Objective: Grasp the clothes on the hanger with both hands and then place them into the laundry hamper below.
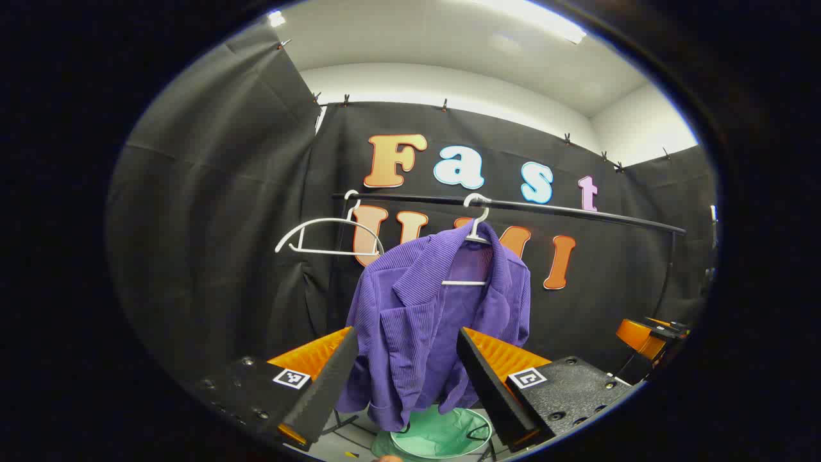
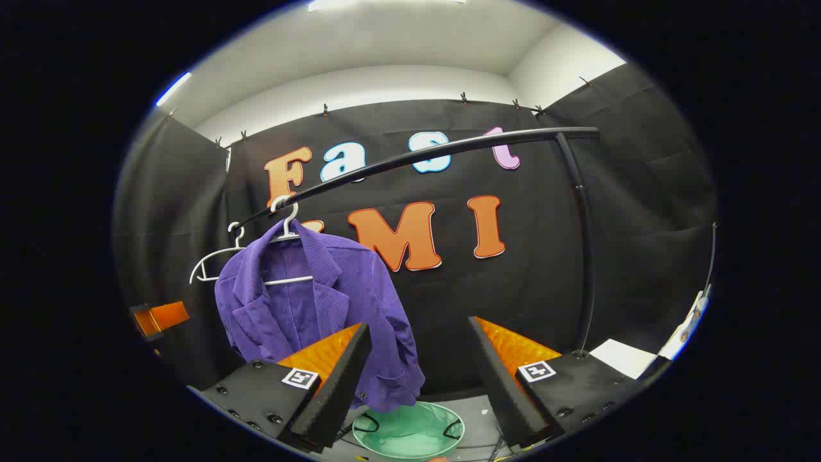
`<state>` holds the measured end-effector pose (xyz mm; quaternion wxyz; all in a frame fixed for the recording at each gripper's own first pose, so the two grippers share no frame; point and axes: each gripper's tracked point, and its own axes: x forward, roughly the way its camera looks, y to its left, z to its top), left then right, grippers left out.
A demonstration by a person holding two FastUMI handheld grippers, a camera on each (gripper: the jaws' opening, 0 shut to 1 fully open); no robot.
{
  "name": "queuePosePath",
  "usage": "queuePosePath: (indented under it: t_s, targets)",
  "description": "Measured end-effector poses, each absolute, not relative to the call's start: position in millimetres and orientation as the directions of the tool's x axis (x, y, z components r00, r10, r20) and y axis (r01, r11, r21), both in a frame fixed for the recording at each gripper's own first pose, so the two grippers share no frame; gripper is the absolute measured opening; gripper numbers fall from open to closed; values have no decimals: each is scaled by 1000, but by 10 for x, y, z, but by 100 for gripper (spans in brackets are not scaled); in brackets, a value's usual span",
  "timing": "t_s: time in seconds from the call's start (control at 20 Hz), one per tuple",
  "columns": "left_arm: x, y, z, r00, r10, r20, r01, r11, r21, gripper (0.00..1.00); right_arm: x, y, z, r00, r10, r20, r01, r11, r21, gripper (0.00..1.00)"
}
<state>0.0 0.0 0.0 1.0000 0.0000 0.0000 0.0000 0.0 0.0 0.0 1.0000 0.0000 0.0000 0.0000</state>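
Hangers: two; jacket, hamper: one each.

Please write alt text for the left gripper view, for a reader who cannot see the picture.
A purple corduroy jacket hangs on a white hanger from a black rail, straight ahead of the open left hand-held gripper. A green laundry hamper stands on the floor below the jacket, and an empty white hanger hangs further left on the rail.
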Motion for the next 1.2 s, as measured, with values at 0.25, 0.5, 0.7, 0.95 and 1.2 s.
queuePosePath:
  t_s: [0.25, 0.5, 0.7, 0.95, 1.2]
  targets:
    - [126, 88, 69, 999, 21, 28, -21, 1000, -3, 97, 118, 120, 42, 1000, 16, 10, -16, 999, -41, 98]
    - [301, 135, 82, 999, 35, 41, -34, 999, -22, 97, 321, 211, 48, 999, 44, 22, -42, 996, -73, 98]
    - [445, 170, 234, 996, 46, 80, -45, 999, -6, 97, 484, 247, 59, 999, 40, 18, -39, 997, -69, 89]
    - [566, 271, 361, 996, 57, 63, -61, 996, 64, 96, 595, 337, 59, 1000, 12, -1, -12, 997, -73, 89]
    - [500, 389, 294, 995, 83, 55, -87, 992, 86, 97, 612, 484, -101, 999, 44, -31, -45, 998, -43, 98]
